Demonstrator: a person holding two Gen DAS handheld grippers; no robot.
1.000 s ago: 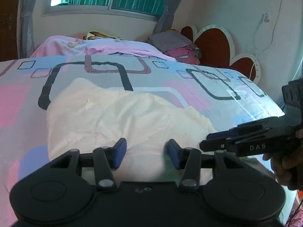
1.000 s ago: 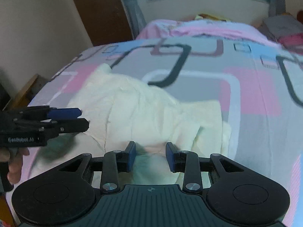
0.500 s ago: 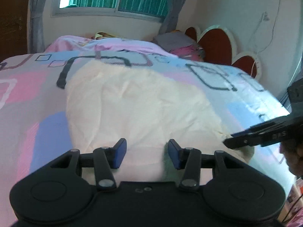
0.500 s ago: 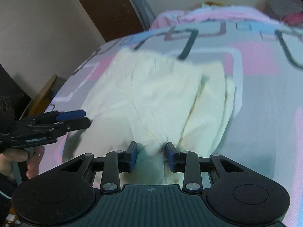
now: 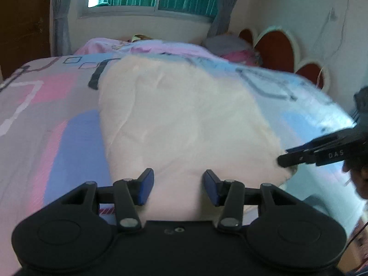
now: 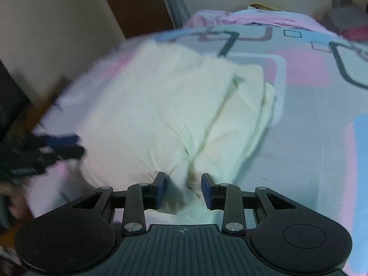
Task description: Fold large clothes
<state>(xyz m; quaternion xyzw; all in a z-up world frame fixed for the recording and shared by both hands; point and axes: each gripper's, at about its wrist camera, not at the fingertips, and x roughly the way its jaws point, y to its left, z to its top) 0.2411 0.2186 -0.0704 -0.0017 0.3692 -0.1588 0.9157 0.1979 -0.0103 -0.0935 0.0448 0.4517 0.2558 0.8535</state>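
Left to right across the bed (image 5: 46,119).

Left tongs (image 5: 176,187): fingers spread wide, cream cloth passing between them at the near edge, but the pads do not close on it. No grip visible; cloth looks to rest under and between the fingers. Judgement: positioned at the near hem so it can take that edge once the fingers close.

Garment (image 5: 184,124): large cream piece, spread on the patterned bedspread, near the foot edge of the bed. Right-wrist view shows a long seam or fold line running up its middle and a doubled layer along its right side (image 6: 250,115), so part looks already folded over. Views are motion-blurred; fine creases unclear.

Right tongs (image 6: 183,192): fingers partly open, a bunched tuck of cloth sitting between the pads. Whether the pads press it, cannot tell. From the left-wrist view its tips (image 5: 285,159) touch the garment's near right corner.

Judgement: both tools at the near edge, well apart, the placing for lifting that edge evenly toward the far side.
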